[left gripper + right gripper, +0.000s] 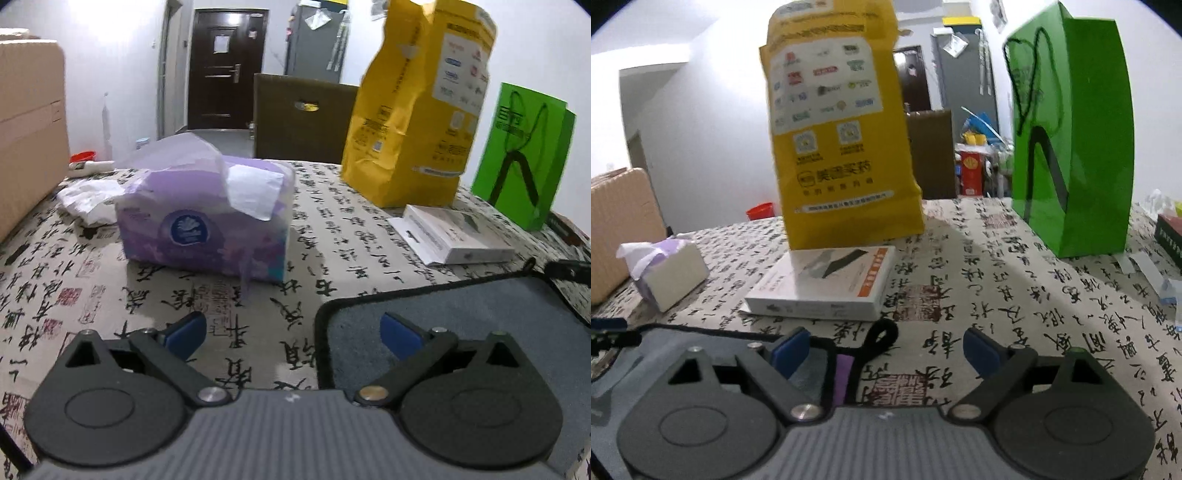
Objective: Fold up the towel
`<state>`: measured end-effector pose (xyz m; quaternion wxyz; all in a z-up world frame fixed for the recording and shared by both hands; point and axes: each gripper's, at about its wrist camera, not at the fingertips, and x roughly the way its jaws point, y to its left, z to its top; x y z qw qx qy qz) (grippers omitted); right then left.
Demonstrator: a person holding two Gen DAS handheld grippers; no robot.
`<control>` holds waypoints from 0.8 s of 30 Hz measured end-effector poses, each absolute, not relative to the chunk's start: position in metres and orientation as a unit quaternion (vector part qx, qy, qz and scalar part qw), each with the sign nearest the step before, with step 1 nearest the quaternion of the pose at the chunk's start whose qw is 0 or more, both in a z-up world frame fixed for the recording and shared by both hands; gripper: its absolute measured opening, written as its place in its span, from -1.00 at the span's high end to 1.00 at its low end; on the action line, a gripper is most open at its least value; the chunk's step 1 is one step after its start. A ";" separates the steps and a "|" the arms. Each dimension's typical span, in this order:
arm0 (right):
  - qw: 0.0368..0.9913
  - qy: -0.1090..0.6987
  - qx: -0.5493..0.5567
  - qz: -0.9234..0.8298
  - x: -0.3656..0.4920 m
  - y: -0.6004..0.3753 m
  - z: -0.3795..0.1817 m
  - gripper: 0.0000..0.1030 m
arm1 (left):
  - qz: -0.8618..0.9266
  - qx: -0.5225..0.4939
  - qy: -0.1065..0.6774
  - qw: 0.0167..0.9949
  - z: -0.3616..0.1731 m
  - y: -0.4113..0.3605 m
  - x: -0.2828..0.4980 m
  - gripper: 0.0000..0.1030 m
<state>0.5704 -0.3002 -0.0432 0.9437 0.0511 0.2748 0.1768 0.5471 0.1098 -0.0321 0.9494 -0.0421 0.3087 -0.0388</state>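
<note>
A grey-blue towel with a black hem lies flat on the calligraphy-print tablecloth. In the left wrist view my left gripper is open and empty, straddling the towel's rounded left corner, with the right blue pad over the towel. In the right wrist view my right gripper is open and empty, straddling the towel's right corner, where a black hanging loop and a purple tag show.
A purple tissue pack sits ahead left. A tall yellow paper bag, a white box and a green bag stand behind the towel. A cardboard box is at the far left.
</note>
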 end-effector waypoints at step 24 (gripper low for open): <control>0.944 0.283 0.064 0.158 0.530 -0.300 -0.022 -0.76 | 0.047 -0.119 0.317 0.940 -0.014 0.122 0.514 -0.98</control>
